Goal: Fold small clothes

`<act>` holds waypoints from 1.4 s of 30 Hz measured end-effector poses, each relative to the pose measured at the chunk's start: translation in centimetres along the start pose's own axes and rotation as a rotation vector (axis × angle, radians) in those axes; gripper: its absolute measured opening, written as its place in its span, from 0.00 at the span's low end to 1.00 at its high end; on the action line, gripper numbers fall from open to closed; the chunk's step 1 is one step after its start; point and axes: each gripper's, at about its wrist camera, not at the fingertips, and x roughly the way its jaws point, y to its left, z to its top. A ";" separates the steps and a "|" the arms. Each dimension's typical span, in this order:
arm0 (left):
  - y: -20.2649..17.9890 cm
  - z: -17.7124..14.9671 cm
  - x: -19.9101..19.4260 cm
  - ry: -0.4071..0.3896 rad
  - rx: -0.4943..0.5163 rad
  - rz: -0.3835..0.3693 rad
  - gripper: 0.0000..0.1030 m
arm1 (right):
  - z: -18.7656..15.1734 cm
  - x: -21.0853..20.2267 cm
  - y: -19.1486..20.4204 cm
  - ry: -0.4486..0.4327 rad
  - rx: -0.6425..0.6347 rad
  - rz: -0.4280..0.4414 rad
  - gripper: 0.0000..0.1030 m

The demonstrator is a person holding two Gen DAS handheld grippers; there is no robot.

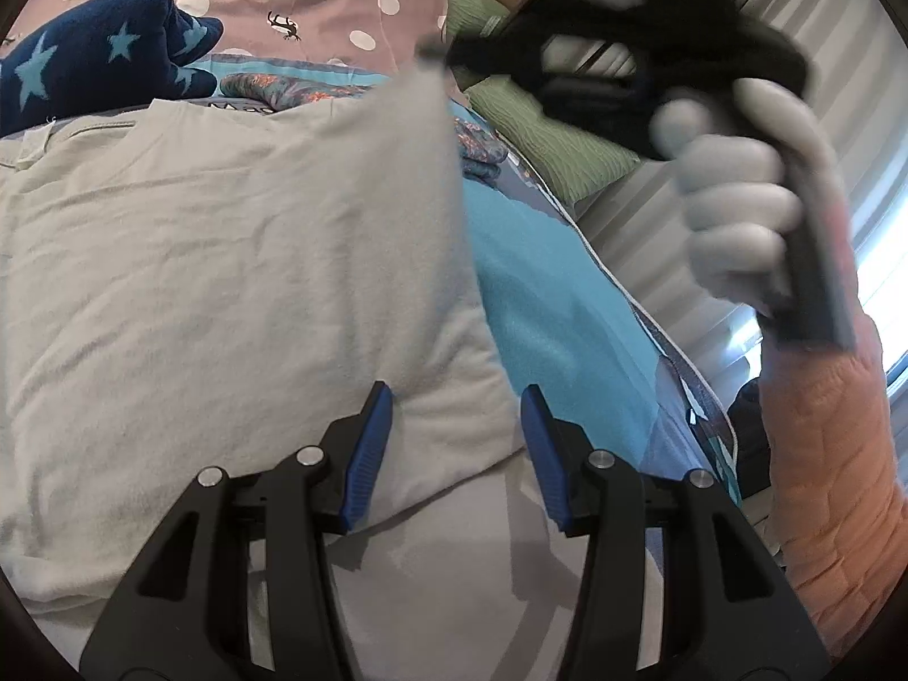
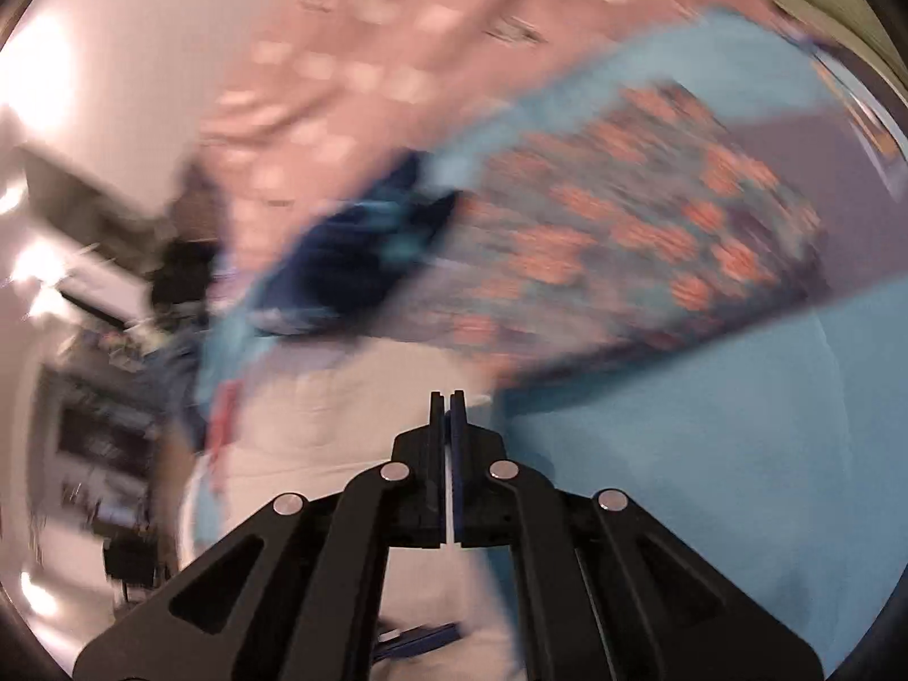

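Starting nearest the left wrist camera, the left gripper point(image 1: 457, 397) was seen with its blue pads apart, a soft bulge of the cream garment point(image 1: 227, 261) lying between them; whether either pad pressed the cloth could not be told, and nothing appeared pinched. The garment was spread over the turquoise bedcover point(image 1: 545, 284), its collar end toward the far left.

Further off, a corner of the garment was drawn up into a peak by the right gripper point(image 1: 440, 57), gripped in a gloved hand point(image 1: 738, 193) above an orange sleeve point(image 1: 840, 476). In the right wrist view the same gripper's fingers point(image 2: 440, 425) were closed together, with a thin pale edge showing in the slit between them — judged to be cloth clamped there, though motion blur left it uncertain.

Beyond lay a folded patterned garment point(image 1: 272, 88) and a navy piece with pale stars point(image 1: 96, 57), on a mauve spotted sheet point(image 1: 318, 5).

The step in hand was judged to be a fold, with the raised corner to be carried across the body of the garment. To do it well, the lifted edge would best be kept taut and brought over in a low arc, so that the layer beneath is not dragged — and the lower cloth would best be steadied by the left gripper. The corner should be laid to meet the opposite edge before release, and the crease smoothed flat afterwards.
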 end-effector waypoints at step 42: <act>3.3 13.5 1.1 0.285 0.025 0.216 0.04 | -15.7 -1.9 -4.7 0.021 -0.240 0.074 0.53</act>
